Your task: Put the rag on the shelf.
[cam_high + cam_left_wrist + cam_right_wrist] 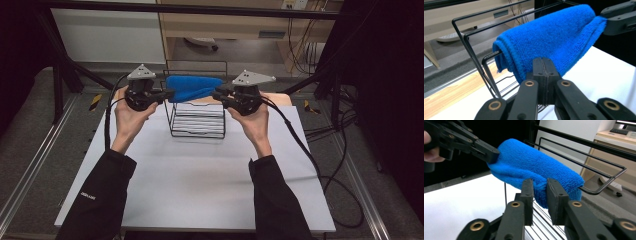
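Sleeves (105, 195) at near bench (200, 190) edge. Left hand-held gripper (167, 93): jaws pressed together on left end of towel (192, 86). Right hand-held gripper (218, 94): jaws slightly apart with towel edge between; firm clamp not confirmed. Towel folded, draped over top rail of rack (197, 125) at mid-bench. Likely step: spreading or seating towel. Keep both ends level, equal tension, pull along rail, avoid tipping rack.
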Available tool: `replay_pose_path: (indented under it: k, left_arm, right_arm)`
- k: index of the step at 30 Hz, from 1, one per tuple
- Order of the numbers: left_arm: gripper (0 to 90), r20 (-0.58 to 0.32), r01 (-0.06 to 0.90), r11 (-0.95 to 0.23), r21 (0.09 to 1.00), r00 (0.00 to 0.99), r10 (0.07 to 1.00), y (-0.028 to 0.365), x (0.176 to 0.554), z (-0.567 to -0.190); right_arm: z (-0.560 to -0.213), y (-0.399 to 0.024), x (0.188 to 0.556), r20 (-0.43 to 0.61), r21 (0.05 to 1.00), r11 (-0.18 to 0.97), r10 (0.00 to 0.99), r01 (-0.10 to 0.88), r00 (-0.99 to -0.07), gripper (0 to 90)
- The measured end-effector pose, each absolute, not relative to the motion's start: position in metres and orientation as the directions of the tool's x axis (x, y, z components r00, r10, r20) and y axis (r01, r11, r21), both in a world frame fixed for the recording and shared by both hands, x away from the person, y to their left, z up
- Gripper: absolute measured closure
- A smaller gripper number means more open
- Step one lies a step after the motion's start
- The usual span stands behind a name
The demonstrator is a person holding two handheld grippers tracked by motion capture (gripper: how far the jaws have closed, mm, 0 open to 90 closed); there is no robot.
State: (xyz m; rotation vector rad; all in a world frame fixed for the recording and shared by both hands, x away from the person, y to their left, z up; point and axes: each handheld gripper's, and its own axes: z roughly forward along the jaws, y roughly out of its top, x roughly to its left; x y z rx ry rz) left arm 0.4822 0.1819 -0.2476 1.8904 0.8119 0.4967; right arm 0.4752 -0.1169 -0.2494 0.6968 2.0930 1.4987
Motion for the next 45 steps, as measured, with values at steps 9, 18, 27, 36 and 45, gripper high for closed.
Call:
replay_pose_path:
  k: [9,18,27,36,45]
  left_arm:
    - [89.9,0.014,0.311,-0.317,0.896,0.694,0.720,0.177,0.484,-0.257]
    - [89.9,0.025,0.302,-0.324,0.897,0.695,0.719,0.176,0.485,-0.263]
    - [89.9,0.013,0.300,-0.306,0.903,0.694,0.719,0.176,0.488,-0.267]
    - [77.9,-0.009,0.317,-0.297,0.901,0.698,0.716,0.184,0.476,-0.265]
    - [53.2,-0.004,0.365,-0.336,0.868,0.682,0.731,0.201,0.459,-0.272]
  right_arm:
    - [-0.246,-0.117,0.474,-0.004,0.972,0.184,0.632,0.145,-0.775,62.6]
    - [-0.264,-0.113,0.479,0.011,0.945,0.244,0.642,0.218,-0.766,86.0]
    - [-0.282,-0.124,0.487,0.021,0.942,0.229,0.690,0.246,-0.724,86.4]
    - [-0.273,-0.134,0.473,0.028,0.955,0.202,0.670,0.218,-0.742,66.5]
    - [-0.266,-0.156,0.454,0.064,0.949,0.186,0.680,0.256,-0.731,40.7]
